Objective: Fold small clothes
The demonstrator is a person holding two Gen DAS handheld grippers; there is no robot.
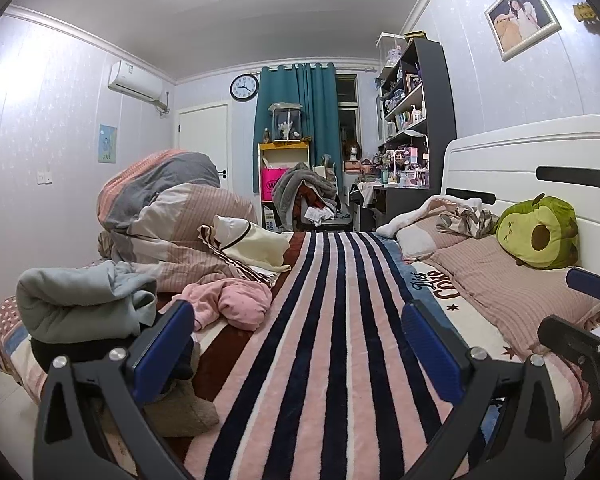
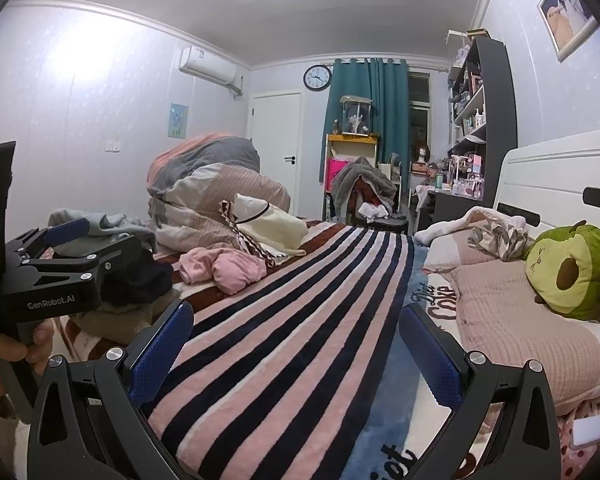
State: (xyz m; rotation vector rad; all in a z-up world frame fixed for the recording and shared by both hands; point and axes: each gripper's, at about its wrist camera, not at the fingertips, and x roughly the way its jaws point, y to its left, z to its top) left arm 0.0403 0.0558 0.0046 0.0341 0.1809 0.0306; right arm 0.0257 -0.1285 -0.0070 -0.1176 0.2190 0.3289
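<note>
Several loose garments sit in a heap along the bed's edge at 9 to 10 o'clock of the left wrist view: a crumpled pink top (image 1: pixel 236 302), a grey sweatshirt (image 1: pixel 84 300) bunched on a black piece (image 1: pixel 66 350), a cream garment (image 1: pixel 256 242) with dark trim, a tan item (image 1: pixel 180 410) lowest. None of them shows a flat fold; whether any folded stack lies out of frame cannot be told. The striped blanket (image 1: pixel 324 340) runs bare down the middle toward 12 o'clock, giving a flat work area. So by the pictures the clothes lie unfolded and the folding is left to do.

Left gripper (image 1: pixel 298 346): held low over the blanket, pointing along the stripes to 12 o'clock, fingers spread wide, nothing between them; the heap is just off its left finger. In the right wrist view it shows at 9 o'clock, gripped by a hand (image 2: pixel 16 350).

Right gripper (image 2: pixel 296 346): level beside it, same heading, fingers wide apart and empty, over the blanket's edge near the pillow (image 2: pixel 516 320) and avocado plush (image 2: pixel 572 268) at 3 o'clock
</note>
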